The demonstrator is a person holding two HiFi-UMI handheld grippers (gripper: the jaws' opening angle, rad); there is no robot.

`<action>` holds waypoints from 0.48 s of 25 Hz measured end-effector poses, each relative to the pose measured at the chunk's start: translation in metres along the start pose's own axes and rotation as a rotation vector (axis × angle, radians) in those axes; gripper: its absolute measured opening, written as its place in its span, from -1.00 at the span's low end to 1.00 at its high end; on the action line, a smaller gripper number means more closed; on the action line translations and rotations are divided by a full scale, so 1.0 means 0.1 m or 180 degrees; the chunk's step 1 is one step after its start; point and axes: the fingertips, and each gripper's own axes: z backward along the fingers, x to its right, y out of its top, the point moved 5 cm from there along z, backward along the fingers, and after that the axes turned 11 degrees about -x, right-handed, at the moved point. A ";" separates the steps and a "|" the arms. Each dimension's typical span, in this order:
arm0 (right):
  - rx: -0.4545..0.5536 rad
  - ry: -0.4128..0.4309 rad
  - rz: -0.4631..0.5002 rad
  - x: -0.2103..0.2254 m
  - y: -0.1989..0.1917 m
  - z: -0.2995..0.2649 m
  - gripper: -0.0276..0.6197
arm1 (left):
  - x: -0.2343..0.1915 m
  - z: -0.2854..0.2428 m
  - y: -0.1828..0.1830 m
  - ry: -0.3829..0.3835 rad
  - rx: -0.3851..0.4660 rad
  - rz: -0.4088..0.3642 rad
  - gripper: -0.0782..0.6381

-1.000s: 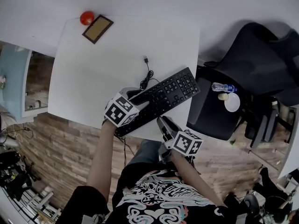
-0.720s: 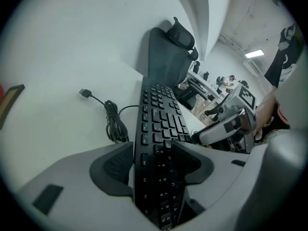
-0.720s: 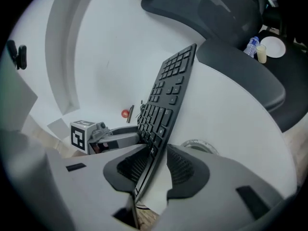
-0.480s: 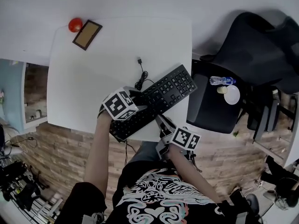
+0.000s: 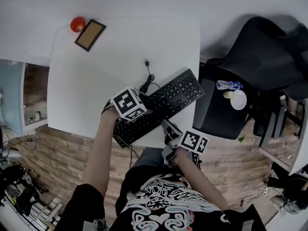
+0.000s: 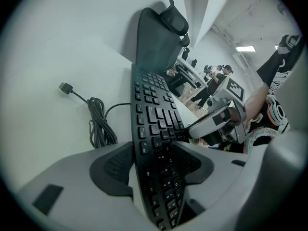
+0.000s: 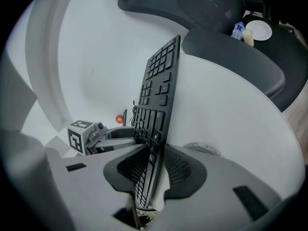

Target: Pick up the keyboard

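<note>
On your far left, a red ball sat beside a brown framed board at the back corner of the white table. Nearer the middle, the cable lay bunched on the tabletop, its plug end loose. Your left gripper stood over the left end of the black keyboard. Its jaws had just been opening and stood wide, with the keyboard between them and a gap beside one pad. The keyboard lay diagonally near the table's front right edge. Your right gripper was clamped on the keyboard's near long edge, pads on both faces. Further right stood a black chair, with a small bottle near it.
</note>
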 end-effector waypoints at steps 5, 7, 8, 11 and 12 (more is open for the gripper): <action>-0.0102 0.0053 0.0046 -0.04 0.01 -0.02 -0.55 | 0.01 0.05 0.06 -0.0019 0.0005 0.0006 -0.12; -0.0112 0.0052 0.0043 -0.05 0.02 -0.02 -0.55 | 0.00 0.06 0.06 -0.0031 0.0020 0.0008 -0.12; -0.0110 0.0058 0.0042 -0.06 0.02 -0.02 -0.55 | 0.00 0.06 0.05 -0.0038 0.0024 0.0010 -0.12; -0.0097 0.0084 0.0011 -0.08 0.02 -0.02 -0.55 | 0.00 0.07 0.05 -0.0062 0.0029 -0.0003 -0.12; -0.0098 0.0092 -0.0009 -0.08 0.02 -0.01 -0.54 | 0.00 0.07 0.05 -0.0067 0.0025 -0.0014 -0.12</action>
